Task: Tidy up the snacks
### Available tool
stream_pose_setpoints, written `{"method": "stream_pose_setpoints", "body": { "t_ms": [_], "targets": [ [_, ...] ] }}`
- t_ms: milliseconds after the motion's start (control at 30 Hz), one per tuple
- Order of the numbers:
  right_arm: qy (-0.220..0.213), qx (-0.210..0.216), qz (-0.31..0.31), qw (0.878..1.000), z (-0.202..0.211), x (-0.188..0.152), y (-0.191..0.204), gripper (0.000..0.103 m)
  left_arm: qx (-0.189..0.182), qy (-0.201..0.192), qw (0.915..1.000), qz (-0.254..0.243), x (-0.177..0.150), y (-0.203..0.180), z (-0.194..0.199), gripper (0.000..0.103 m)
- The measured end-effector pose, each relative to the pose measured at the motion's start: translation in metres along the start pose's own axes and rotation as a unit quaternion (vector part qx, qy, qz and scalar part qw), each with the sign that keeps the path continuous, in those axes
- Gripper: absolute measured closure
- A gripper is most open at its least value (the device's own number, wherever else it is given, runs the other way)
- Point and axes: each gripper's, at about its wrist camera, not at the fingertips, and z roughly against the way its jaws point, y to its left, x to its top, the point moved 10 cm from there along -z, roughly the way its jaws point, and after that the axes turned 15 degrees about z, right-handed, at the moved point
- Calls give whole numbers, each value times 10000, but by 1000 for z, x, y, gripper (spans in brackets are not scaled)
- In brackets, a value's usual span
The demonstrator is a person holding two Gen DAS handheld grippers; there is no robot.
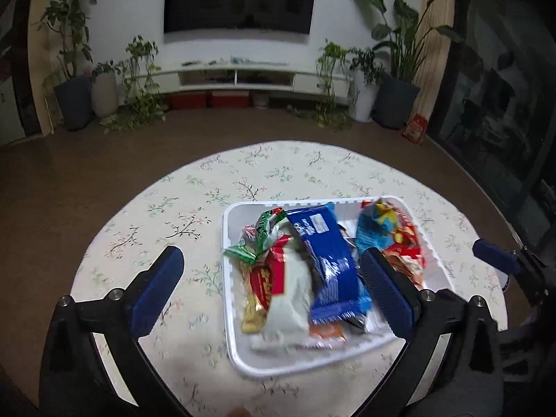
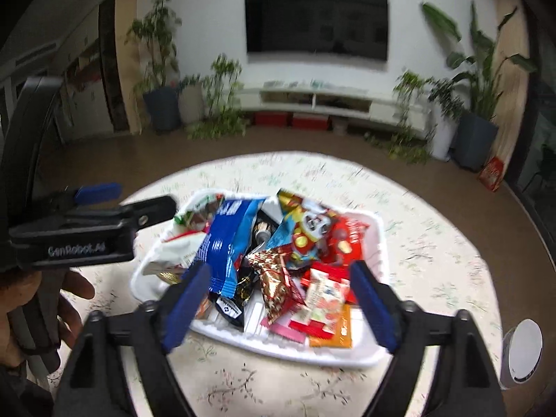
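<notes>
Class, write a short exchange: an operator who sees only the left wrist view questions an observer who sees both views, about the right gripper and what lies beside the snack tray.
Operator: I see only one blue finger of the right gripper, at my edge. Are its jaws open?
Observer: Yes. Its jaws are spread wide above the near side of the white tray and press on nothing.
Operator: Is there anything to the right of the tray?
Observer: A round white object sits by the right edge of the table. I cannot tell what it is.
</notes>
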Motion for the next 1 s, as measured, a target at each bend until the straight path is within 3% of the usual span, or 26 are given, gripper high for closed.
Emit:
{"method": "stream_pose_setpoints", "body": {
  "t_ms": [133,200,267,367,500,800,1000],
  "targets": [
    [-280,-32,-212,9994,40,-18,3,6,-241,-38,9997,-98,-39,-14,51,0],
    [-317,-41,-286,9991,56,-33,7,6,-12,-53,9999,-145,-60,-17,72,0],
    [-302,-68,-398,9987,70,-50,12,5,441,-375,9981,-209,-80,-17,99,0],
    [-225,-47,-611,9979,90,-76,15,5,781,-711,9943,-158,-107,-18,134,0],
    [-149,-122,-865,9961,119,-93,15,5,805,137,9954,502,-148,-3,145,0],
    [-371,-771,-642,9943,192,-104,11,5,1061,-348,9931,355,-175,-21,205,0],
    [-331,-938,-778,9920,216,-116,4,5,1063,-354,9934,232,-178,-36,223,0]
  ]
}}
